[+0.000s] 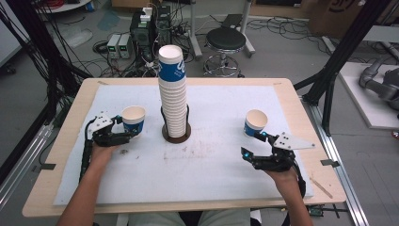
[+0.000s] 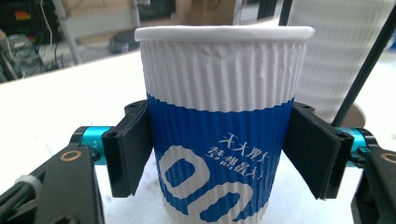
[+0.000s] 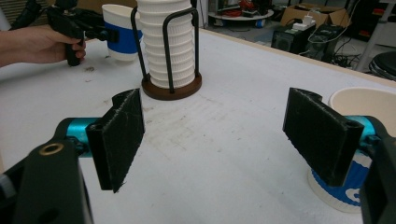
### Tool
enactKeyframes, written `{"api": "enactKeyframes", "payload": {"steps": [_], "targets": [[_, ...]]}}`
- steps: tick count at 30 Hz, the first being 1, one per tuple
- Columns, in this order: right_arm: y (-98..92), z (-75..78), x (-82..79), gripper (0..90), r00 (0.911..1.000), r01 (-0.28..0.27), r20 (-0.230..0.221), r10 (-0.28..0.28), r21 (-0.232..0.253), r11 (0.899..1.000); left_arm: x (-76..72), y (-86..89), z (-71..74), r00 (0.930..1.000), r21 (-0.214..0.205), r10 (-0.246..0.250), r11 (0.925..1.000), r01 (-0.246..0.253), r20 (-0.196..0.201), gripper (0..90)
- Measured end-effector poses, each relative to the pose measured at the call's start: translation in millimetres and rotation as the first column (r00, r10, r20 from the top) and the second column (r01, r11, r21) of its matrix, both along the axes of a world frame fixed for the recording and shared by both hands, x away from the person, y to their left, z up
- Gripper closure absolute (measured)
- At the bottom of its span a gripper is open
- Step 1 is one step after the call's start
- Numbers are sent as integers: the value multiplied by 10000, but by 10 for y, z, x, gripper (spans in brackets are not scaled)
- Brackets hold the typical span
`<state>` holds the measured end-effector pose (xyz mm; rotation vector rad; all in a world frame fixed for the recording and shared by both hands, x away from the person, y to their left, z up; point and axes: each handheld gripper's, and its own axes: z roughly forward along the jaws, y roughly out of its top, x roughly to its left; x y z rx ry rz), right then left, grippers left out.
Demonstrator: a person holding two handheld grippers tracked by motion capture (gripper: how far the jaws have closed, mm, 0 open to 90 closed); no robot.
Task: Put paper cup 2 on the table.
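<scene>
Our left claw [image 1: 133, 133] grips one paper cup [image 1: 133, 119] beside the stack [image 1: 172, 89] on the worktop [image 1: 197, 155]; our right claw [image 1: 251, 145] gapes (empty), its cup [image 1: 255, 123] just beside, still ungrasped.

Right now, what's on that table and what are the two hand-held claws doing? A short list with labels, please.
Table: white mat on a wooden top
Centre: tall stack of cups in a black wire holder with a round brown base
Left gripper: jaws closed on the sides of a blue-and-white cup, upright
Right gripper: jaws open, nothing between them
Right cup: stands upright on the mat, just beyond the outer jaw
</scene>
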<state>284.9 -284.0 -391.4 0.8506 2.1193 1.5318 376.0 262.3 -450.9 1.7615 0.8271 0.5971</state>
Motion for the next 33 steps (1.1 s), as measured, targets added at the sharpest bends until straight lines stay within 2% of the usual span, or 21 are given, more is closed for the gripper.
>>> {"api": "enactKeyframes", "payload": {"steps": [3, 8, 15, 20, 21, 22, 25, 28, 31, 33], "targets": [[-7, 1, -5, 213, 10000, 8, -28, -8, -2, 10000, 1, -29, 21, 9997, 431, 195, 9989, -188, -141, 269], [-24, 5, -13, 213, 10000, 32, -37, -32, 32, 10000, -41, 10, 44, 9977, 744, 338, 9968, -295, -583, 266], [-22, 8, -13, 213, 10000, 23, -45, -23, 13, 10000, -138, 64, 32, 9956, 1084, 452, 9934, -361, -821, 258], [-15, 3, 0, 213, 10000, -15, -21, 14, -9, 10000, -180, 73, 25, 9938, 963, 669, 9936, -583, -884, 241], [-14, 3, 0, 213, 10000, -29, -21, 29, -5, 10000, -189, 71, 12, 9925, 906, 768, 9936, -681, -953, 233], [-14, 2, 1, 213, 10000, -30, -23, 30, -11, 10000, -188, 71, 1, 9897, 887, 809, 9936, -706, -1182, 204], [-16, -3, 4, 213, 10000, -42, -70, 42, -31, 10000, -210, 82, 5, 9891, 556, 826, 9955, -763, -1215, 180], [-20, -9, 4, 214, 9999, -42, -139, 41, -56, 10000, -243, 96, 6, 9891, 490, 864, 9955, -810, -1195, 178], [-34, -12, 6, 213, 9999, -10, -121, 9, -80, 10000, -326, 174, 28, 9880, 316, 979, 9950, -948, -1191, 178], [-42, -11, 6, 213, 9999, 16, -129, -17, -87, 10000, -396, 233, 50, 9872, 21, 1096, 9939, -1101, -1157, 178]]}}
